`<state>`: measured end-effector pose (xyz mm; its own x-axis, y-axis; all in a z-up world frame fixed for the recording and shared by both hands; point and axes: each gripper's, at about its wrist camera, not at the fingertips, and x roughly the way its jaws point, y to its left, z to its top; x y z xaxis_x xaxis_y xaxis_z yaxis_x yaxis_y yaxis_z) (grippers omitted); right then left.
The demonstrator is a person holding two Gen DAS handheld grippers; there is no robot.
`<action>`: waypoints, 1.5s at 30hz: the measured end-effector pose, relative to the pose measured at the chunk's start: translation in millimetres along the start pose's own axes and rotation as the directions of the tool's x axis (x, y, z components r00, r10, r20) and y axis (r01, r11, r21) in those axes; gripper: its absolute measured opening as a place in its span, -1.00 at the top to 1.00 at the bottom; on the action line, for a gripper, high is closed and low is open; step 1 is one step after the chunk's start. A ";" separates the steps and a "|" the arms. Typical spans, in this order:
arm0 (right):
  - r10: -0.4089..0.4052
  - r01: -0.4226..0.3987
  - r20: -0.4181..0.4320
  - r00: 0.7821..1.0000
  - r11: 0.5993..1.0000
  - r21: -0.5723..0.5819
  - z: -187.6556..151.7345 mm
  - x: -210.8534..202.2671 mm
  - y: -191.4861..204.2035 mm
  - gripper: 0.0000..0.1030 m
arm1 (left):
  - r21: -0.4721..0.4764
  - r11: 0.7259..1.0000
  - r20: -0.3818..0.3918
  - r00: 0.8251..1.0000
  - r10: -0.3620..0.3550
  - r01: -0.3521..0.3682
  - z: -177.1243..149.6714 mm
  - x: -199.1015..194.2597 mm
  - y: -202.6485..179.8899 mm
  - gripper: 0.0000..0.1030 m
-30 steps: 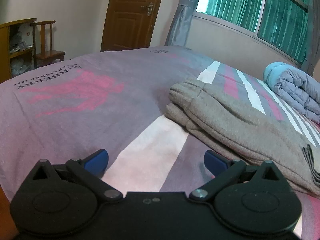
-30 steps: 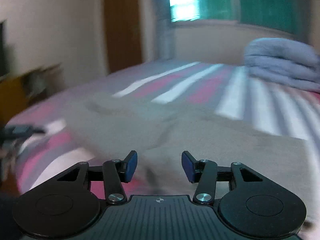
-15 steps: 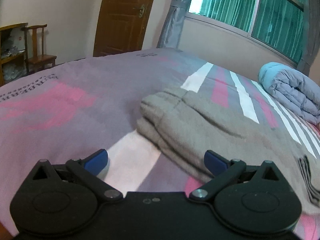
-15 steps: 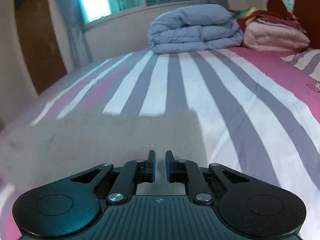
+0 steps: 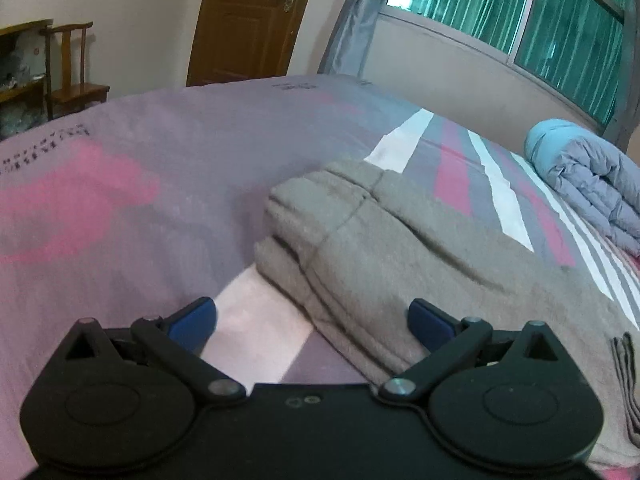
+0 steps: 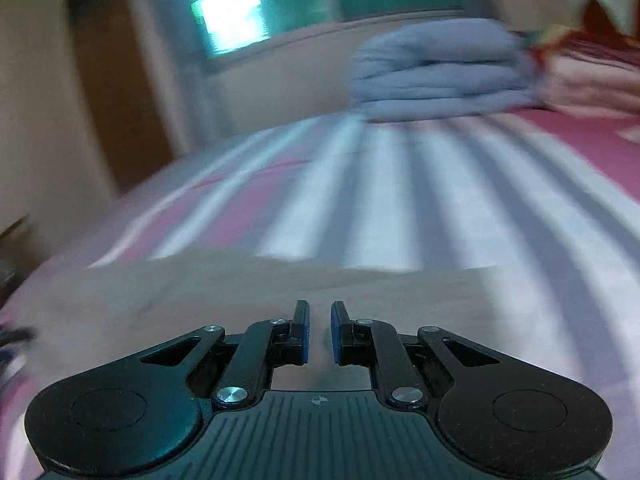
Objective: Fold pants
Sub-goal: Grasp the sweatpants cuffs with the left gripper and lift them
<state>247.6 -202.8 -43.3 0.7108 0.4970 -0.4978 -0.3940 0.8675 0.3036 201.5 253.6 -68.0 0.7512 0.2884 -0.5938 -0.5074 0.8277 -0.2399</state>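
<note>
Grey sweatpants [image 5: 400,248] lie folded lengthwise on the bed, their stacked folded end toward the left. My left gripper [image 5: 312,320] is open wide and low over the sheet, its right finger against the near edge of the pants' folded end. In the blurred right wrist view the pants [image 6: 280,284] lie flat just ahead. My right gripper [image 6: 320,330] has its jaws nearly together with a narrow gap, right over the cloth's near edge; whether cloth is pinched is unclear.
The bed sheet [image 5: 120,184] is purple with pink, white and grey stripes. A folded blue-grey quilt [image 5: 592,184] lies at the far right, also in the right wrist view [image 6: 436,76]. A wooden chair [image 5: 76,80] and door [image 5: 248,20] stand beyond the bed.
My left gripper has moved right and closer to the pants' folded end. My right gripper closed from open to nearly shut and swung across the bed, now moving fast.
</note>
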 end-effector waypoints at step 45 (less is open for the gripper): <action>-0.422 0.391 0.054 0.905 0.875 0.285 -50.8 -109.5 -101.6 0.28 | -0.424 0.777 0.152 0.882 -0.445 0.465 -4.6 54.9 67.9 0.52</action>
<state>180.2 -344.3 -60.9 0.8411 0.0823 -0.5345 0.0994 0.9480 0.3025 206.3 323.4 -120.5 0.9530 -0.0407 -0.3003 -0.2239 0.5734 -0.7881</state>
